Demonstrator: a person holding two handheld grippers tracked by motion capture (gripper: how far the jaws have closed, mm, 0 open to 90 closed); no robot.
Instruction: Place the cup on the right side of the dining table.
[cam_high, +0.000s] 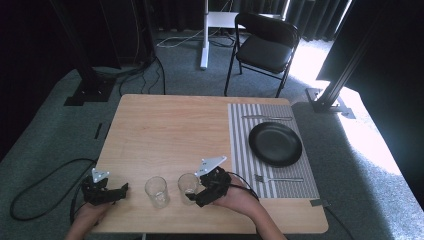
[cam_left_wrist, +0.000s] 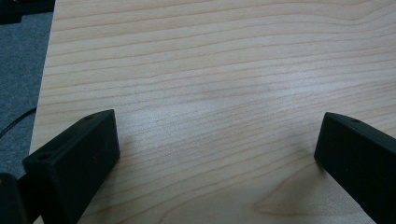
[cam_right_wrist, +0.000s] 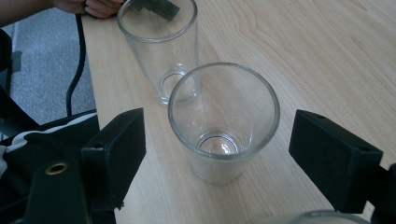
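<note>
Fingers, right: the right gripper (cam_high: 196, 192) stands at the near edge of the surface with its two black fingers (cam_right_wrist: 116, 154) spread wide, one on each side of a glass (cam_right_wrist: 224, 121); in the right gripper view a gap shows between each pad and the glass wall, so nothing is gripped.
Fingers, left: the left gripper (cam_high: 120, 190) is near the near left corner, its fingers (cam_left_wrist: 79, 154) wide apart over bare wood, holding nothing.
Hands: a hand (cam_high: 240, 197) carries the right gripper from behind; the other hand (cam_high: 87, 212) carries the left one at the near edge.
Glass: clear, upright, empty, standing on the surface near its near edge, about mid-width, just left of the right gripper's body.
Second glass: another clear one (cam_high: 157, 191), upright and empty, just left of the first, between the two grippers, apart from both.
Surface: pale wood (cam_high: 165, 135), bare in its left half.
Mat: striped, grey and white (cam_high: 240, 150), along the right side.
Fork: on the mat's near part (cam_high: 277, 178).
Plate: black, round (cam_high: 275, 143), mid-mat.
Knife: at the mat's far end (cam_high: 267, 118).
Chair: black, folding (cam_high: 265, 45), on the floor beyond the far edge.
</note>
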